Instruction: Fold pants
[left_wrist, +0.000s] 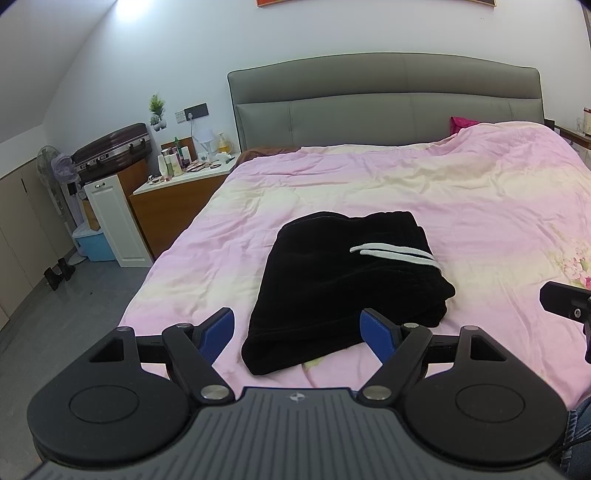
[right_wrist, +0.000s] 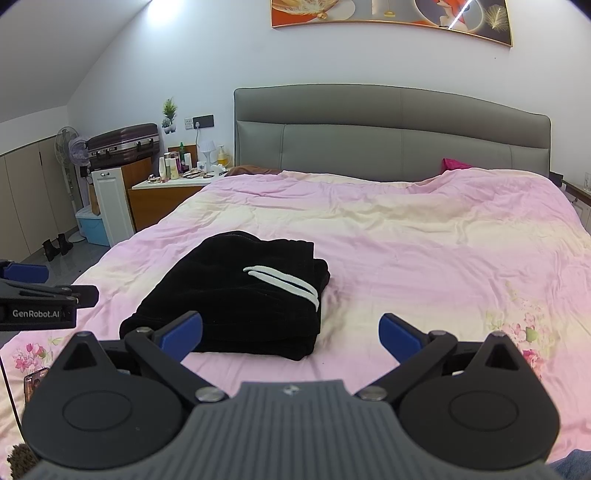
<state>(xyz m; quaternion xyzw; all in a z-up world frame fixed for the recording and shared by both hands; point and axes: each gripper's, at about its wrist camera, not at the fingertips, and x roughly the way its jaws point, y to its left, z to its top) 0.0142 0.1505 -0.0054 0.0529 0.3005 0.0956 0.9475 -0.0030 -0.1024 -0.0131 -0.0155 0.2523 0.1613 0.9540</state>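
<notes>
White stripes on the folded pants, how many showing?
2. Both white stripes run side by side across the top of the black pants, towards their right edge, on the pink bedspread. More may be hidden inside the folds.

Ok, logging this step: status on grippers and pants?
Left gripper open, empty. Right gripper open, empty. Pants folded on the bed, untouched. Nothing in the way.

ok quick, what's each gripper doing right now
left gripper: open, holding nothing, near the folded black pants
right gripper: open, holding nothing
</notes>
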